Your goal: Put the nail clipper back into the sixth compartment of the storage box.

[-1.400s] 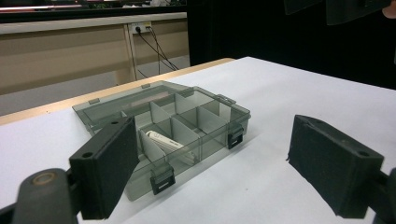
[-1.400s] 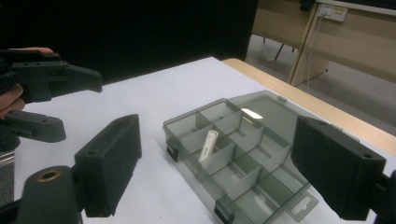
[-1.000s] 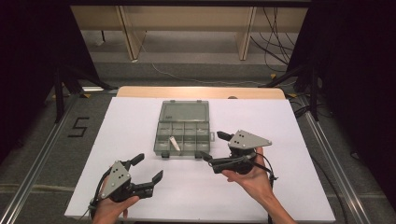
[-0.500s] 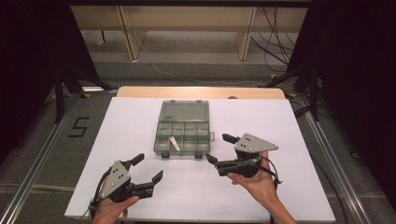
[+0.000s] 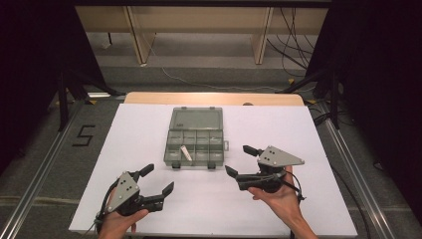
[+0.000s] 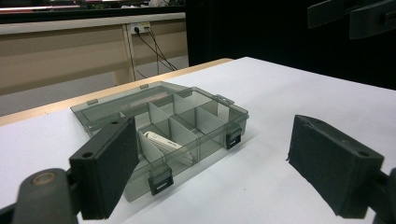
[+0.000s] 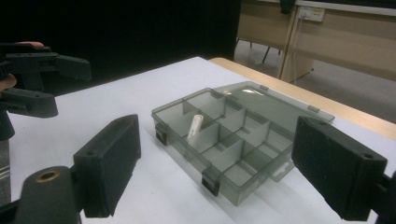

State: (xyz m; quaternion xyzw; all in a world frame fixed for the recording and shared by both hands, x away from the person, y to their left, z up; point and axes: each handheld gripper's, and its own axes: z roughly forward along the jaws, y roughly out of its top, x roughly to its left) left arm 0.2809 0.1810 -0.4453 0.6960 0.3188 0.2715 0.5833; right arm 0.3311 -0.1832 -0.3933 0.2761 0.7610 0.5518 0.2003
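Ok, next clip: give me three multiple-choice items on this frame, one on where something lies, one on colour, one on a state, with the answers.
1. Where does the small white stick lie?
A. on the bare table beside the box
B. in a compartment of the organiser box, in its near-left part in the high view
C. between the jaws of the right gripper

2. What colour is the sheet covering the table?
A. white
B. green
C. red

3. How does the box's lid stand?
A. shut and latched
B. taken off and set on the floor
C. open, folded back flat behind the compartments

Answers: 1 B, the stick rests inside the dividers, tilted against one. 2 A, the surface around the box is plain white. 3 C, the clear lid lies flat on the far side, and the left gripper and right gripper stand open, clear of it.
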